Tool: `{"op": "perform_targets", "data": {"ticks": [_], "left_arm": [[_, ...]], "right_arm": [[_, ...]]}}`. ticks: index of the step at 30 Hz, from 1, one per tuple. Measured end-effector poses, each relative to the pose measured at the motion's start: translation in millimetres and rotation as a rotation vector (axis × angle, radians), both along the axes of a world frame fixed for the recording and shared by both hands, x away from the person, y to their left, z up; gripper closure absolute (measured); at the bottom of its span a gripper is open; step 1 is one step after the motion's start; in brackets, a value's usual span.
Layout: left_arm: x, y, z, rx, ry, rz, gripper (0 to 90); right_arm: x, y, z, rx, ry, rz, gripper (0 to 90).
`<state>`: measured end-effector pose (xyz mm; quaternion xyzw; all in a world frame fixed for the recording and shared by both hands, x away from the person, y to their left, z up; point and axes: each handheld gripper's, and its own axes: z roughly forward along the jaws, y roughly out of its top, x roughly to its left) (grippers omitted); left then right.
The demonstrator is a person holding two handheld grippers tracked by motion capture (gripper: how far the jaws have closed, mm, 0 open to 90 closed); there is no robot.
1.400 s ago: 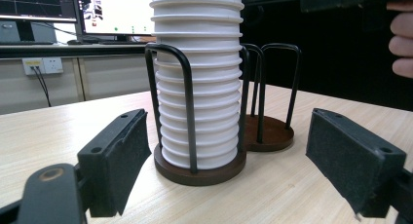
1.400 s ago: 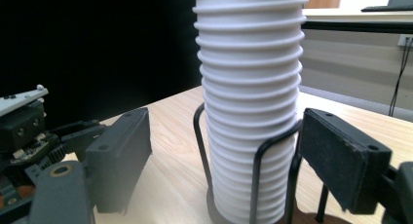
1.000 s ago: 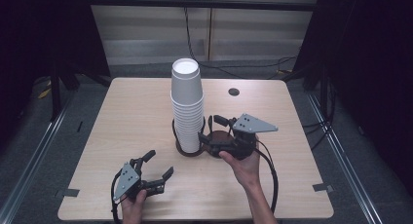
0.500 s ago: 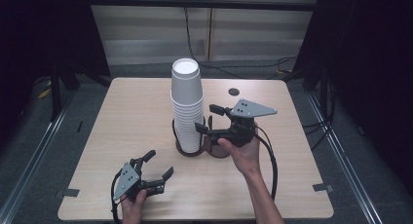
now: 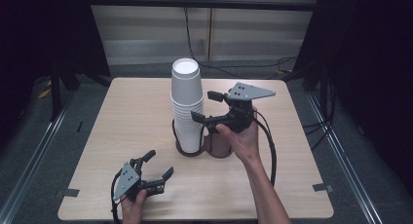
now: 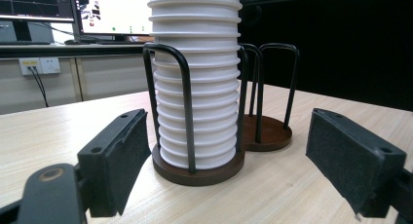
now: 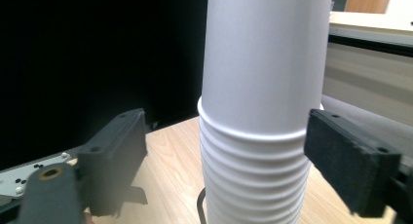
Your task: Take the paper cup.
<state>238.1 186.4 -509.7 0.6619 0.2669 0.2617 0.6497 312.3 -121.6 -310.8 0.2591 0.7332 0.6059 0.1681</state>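
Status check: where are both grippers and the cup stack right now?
Right gripper open, jaws flanking the cup stack, no contact. Left gripper open, low on table. Path clear.

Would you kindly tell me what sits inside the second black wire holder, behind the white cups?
The second black wire holder shows a bare brown base; the stack of white paper cups hides its near edge.

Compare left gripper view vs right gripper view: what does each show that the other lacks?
Left gripper view: the wire cup holder on its brown base, a second empty holder behind it, and monitors in the background. Right gripper view: the top cup's smooth side above the stacked rims, seen from higher up. Both: the white cup stack, the wooden table and open black jaws.
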Motion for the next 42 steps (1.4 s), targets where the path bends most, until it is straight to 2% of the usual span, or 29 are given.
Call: {"op": "perform_targets", "data": {"ticks": [22, 27, 32, 42], "left_arm": [[0.0, 0.1, 0.0, 0.001, 0.0, -0.001, 15.7], [0.1, 0.2, 0.0, 0.002, -0.001, -0.002, 15.7], [-0.3, -0.5, -0.2, -0.007, 0.008, -0.01, 15.7], [0.1, 0.2, 0.1, 0.002, -0.001, -0.004, 15.7]], "right_arm": [[37.0, 14.3, 33.3, -0.089, 0.03, 0.014, 12.9], [46.7, 15.9, 36.9, -0.087, 0.045, 0.019, 12.9], [49.7, 20.0, 41.8, -0.081, 0.031, 0.031, 14.1], [62.8, 31.7, 51.4, -0.118, 0.058, 0.043, 14.1]]}}
